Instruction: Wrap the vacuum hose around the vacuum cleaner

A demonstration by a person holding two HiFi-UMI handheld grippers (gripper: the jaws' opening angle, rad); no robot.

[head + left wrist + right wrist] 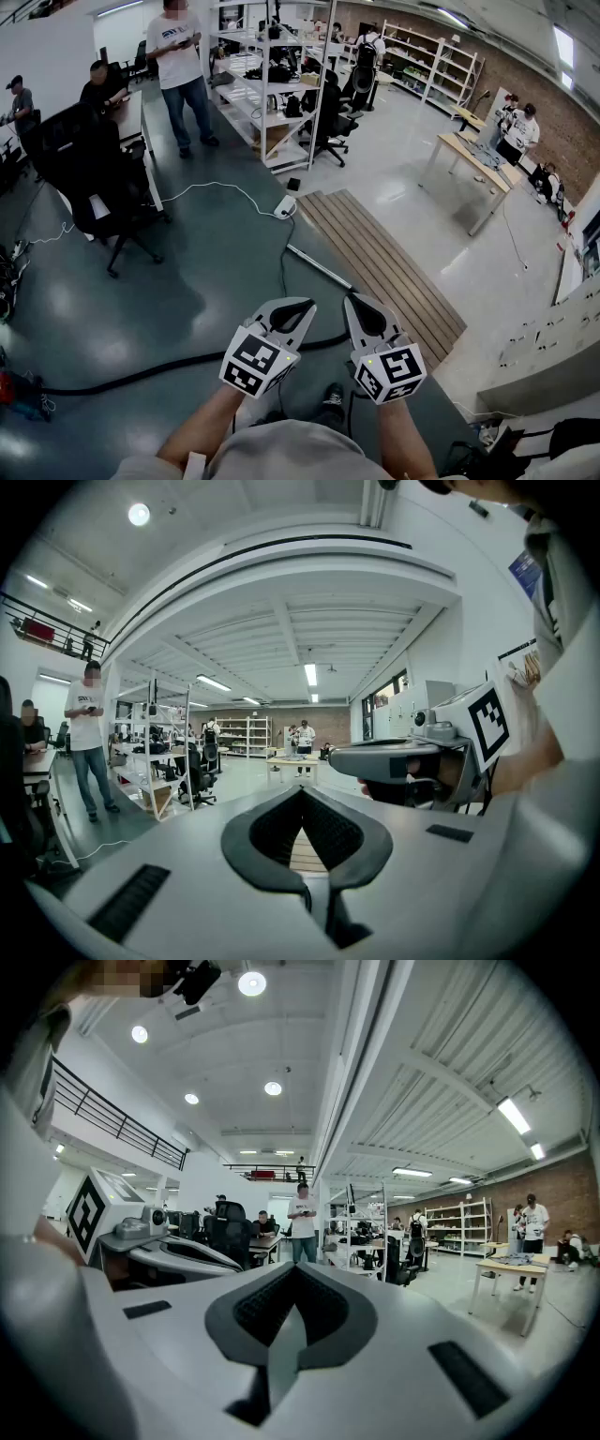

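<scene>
- The tall white shelf rack (267, 94) at the far end of the room holds dark things. They are too small for me to name.
- My left gripper (307, 304) has its jaws pressed together and holds nothing.
- My right gripper (354, 300) is closed the same way and is empty too. The two sit side by side, close but not touching.
- The black vacuum hose (141, 373) lies on the floor (216, 272). It runs from the left edge in a long curve and passes under both grippers.
- A thin silver tube (319, 266) lies on the floor just past the grippers, beside the wooden slat mat (394, 272).
- A white power strip (284, 207) sits near the mat's far corner, and its white cord (220, 187) runs off to the left.
- The floor is dark and shiny on the left and pale on the right.
- A black office chair (94, 187) stands at the left, and a person in a white shirt (178, 66) stands beyond it.
- A light wooden table (473, 159) stands at the right, with people at it.
</scene>
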